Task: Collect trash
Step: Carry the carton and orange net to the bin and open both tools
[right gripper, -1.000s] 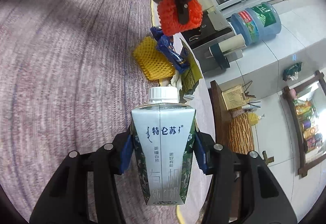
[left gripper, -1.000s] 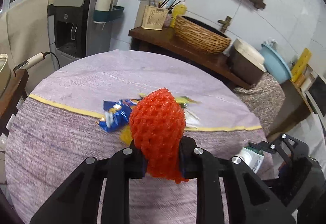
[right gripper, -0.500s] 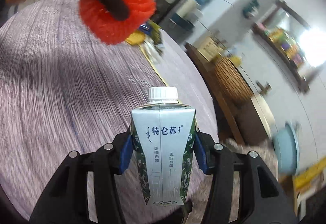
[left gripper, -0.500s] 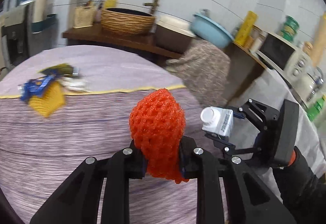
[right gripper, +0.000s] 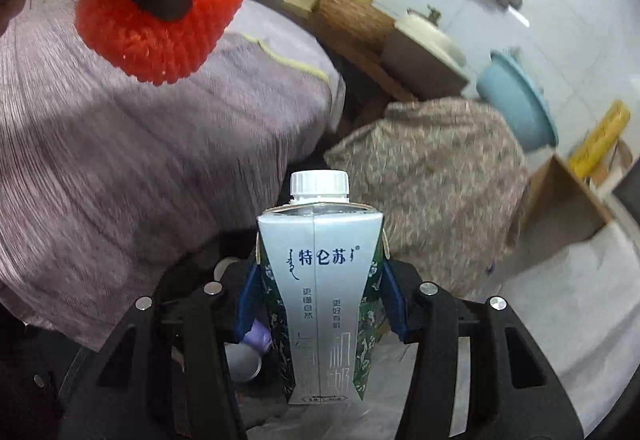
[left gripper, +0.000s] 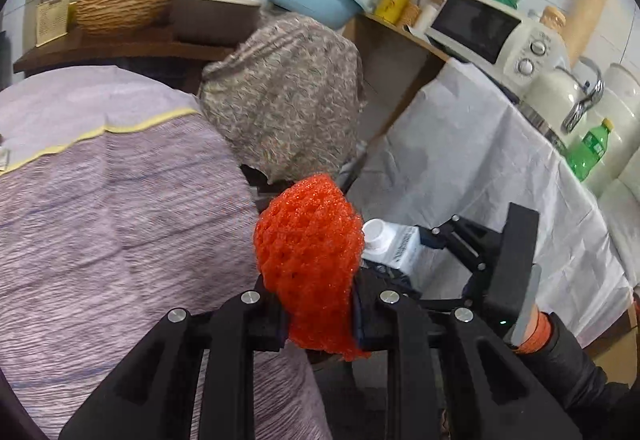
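Observation:
My left gripper [left gripper: 318, 314] is shut on a red foam fruit net [left gripper: 308, 252], squeezed between its black fingers. It hangs past the right edge of the round purple-clothed table [left gripper: 100, 208]. My right gripper [right gripper: 316, 300] is shut on a grey-and-green milk carton [right gripper: 318, 280] with a white screw cap, held upright between blue pads. In the left wrist view the same carton [left gripper: 396, 246] and the right gripper show just right of the net. In the right wrist view the red net [right gripper: 160, 8] sits at the upper left, above the table's cloth [right gripper: 100, 160].
A patterned cloth covers a bulky object [left gripper: 288, 96] between the table and a white-covered counter [left gripper: 480, 176]. On that counter stand a microwave [left gripper: 492, 32] and a green bottle [left gripper: 588, 152]. A wooden shelf [left gripper: 120, 48] holds a basket and basins. Below the carton lies a dark opening with rubbish [right gripper: 248, 344].
Both grippers have swung right, off the table top to its right edge. The wrappers and yellow net on the table have left view. Each grip is unchanged.

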The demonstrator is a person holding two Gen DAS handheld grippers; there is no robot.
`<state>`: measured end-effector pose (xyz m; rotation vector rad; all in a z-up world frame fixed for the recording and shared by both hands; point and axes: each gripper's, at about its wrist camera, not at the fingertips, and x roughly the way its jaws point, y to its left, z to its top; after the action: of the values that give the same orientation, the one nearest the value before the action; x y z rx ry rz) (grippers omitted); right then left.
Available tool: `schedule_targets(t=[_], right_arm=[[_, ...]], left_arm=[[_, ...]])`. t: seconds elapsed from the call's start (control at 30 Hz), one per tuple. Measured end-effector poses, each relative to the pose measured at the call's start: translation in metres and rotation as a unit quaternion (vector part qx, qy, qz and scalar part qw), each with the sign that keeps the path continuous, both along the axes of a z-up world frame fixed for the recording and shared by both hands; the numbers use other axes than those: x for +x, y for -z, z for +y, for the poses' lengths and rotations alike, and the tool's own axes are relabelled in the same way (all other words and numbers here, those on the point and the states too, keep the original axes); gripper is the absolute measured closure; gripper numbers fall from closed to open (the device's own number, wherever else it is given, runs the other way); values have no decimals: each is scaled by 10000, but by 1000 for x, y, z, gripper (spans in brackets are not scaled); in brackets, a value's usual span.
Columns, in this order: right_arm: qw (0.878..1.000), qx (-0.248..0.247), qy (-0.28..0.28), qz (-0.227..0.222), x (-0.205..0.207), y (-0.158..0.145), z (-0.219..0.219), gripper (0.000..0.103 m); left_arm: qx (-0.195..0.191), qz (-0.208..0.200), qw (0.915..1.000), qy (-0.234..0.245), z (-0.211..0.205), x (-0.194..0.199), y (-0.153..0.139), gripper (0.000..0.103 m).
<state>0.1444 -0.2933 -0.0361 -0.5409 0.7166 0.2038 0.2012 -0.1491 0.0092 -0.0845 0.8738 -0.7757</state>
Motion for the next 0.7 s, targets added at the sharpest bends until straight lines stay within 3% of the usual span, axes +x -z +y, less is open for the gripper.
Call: schedule_targets(t=[0.37,0.53,0.63,0.7], right_arm=[[9870,1096,979,648,31,104,-27,51],[9844,1210,1079,682,35,123,-31,51],[9825,1267,1200,645,34,130,-31,37],[9825,1288,1200,610,30,130,-33,34]], left_arm=[[361,280,9989,106,-39,-1,39,80],[453,327,9983,187,-51,0,48,80],[506,343,9979,221,-57,0,52,80],[535,338,9977,224,-60,2,52,80]])
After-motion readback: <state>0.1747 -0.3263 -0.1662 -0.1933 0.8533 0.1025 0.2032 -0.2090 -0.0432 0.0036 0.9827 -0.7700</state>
